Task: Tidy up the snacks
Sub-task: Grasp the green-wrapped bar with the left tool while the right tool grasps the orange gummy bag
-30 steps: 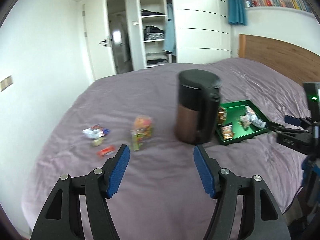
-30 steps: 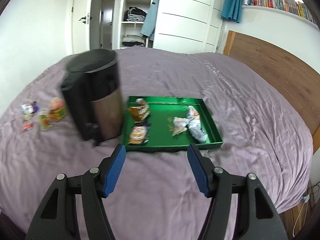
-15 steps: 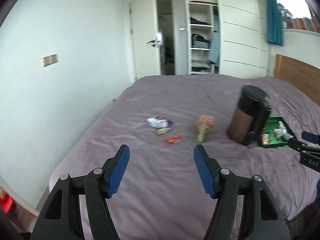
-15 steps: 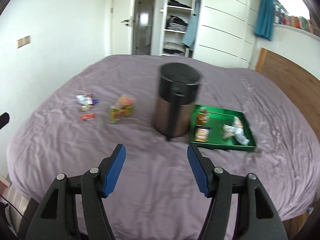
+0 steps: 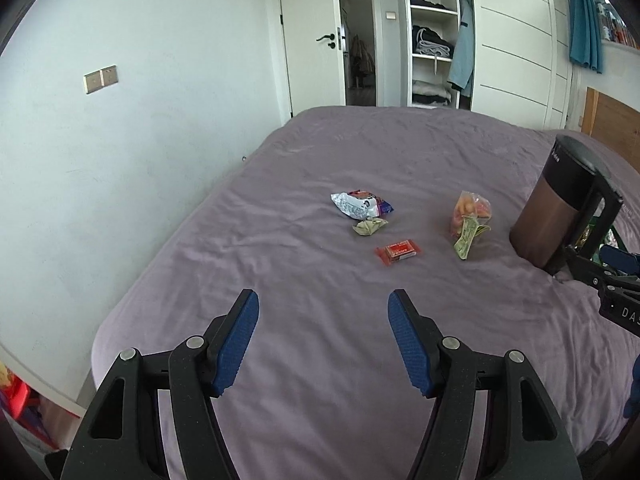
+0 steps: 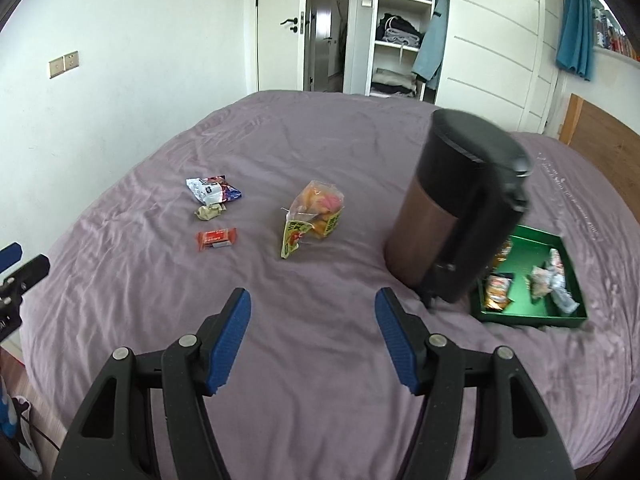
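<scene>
- Four loose snacks lie on the purple bedspread ahead of our left gripper, whose blue-padded jaws stand spread with nothing between them.
- Nearest that gripper we see the red bar; beyond it lie the crumpled tan wrapper and, touching it, the silver-blue packet.
- To the right of the bar sits the clear bag of orange snacks, near the dark jug.
- Our right gripper also hovers over the bedspread, jaws wide apart and holding nothing.
- From its view the clear bag lies ahead, roughly centred between the pads; the red bar, tan wrapper and silver-blue packet lie farther left.
- The jug stands tilted to the right, just beside the green tray, which holds several wrapped snacks.
- We see the right gripper's tip at the left view's right edge.
</scene>
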